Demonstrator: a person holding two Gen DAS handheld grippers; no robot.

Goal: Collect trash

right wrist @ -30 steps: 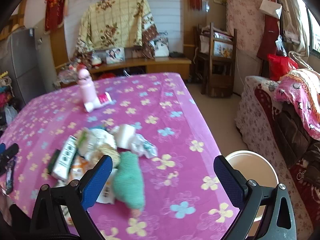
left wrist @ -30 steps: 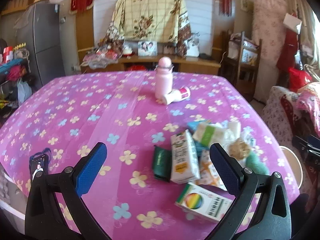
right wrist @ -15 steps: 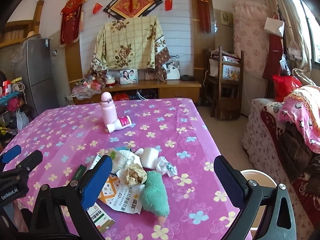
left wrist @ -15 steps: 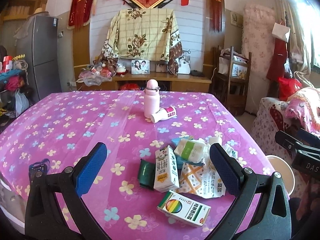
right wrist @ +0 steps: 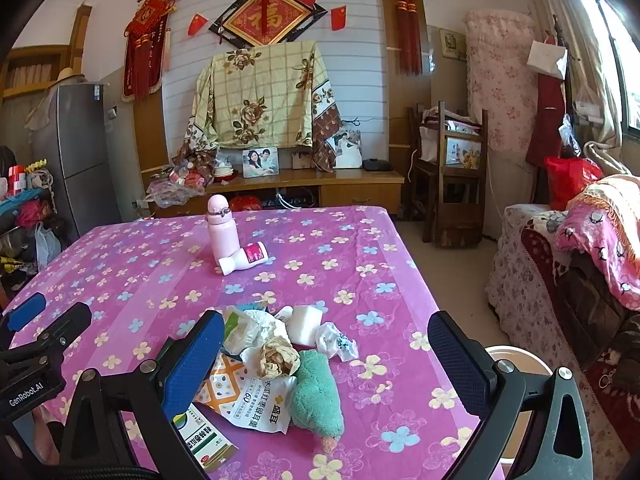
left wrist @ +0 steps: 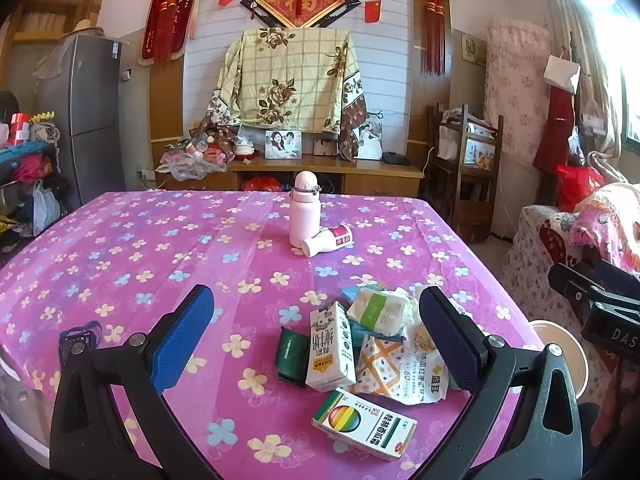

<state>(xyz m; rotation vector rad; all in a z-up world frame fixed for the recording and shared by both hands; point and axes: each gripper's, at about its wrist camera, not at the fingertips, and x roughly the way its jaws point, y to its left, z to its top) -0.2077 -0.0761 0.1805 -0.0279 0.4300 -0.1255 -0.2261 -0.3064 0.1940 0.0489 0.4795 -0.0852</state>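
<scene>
A heap of trash lies near the front right of the pink flowered table (left wrist: 120, 248): a white milk carton (left wrist: 330, 354), a green-striped medicine box (left wrist: 364, 424), a printed wrapper (left wrist: 404, 368), a dark green pouch (left wrist: 290, 354) and a green-labelled packet (left wrist: 378, 310). In the right wrist view the same heap shows a crumpled brown paper ball (right wrist: 276, 356), white tissues (right wrist: 306, 324) and a teal fuzzy piece (right wrist: 316, 396). My left gripper (left wrist: 316, 336) hangs open above the heap. My right gripper (right wrist: 324, 360) is open too, holding nothing.
A pink bottle (left wrist: 304, 210) stands mid-table with a small white bottle (left wrist: 328, 240) lying against it. A round white bin (right wrist: 516, 360) sits on the floor past the table's right edge. A phone (left wrist: 78, 338) lies at the front left. A sofa (right wrist: 580, 264) stands on the right.
Both grippers have risen and tilted up, so the room's back wall shows and the trash heap sits lower and smaller. Both stay open; nothing on the table has moved.
</scene>
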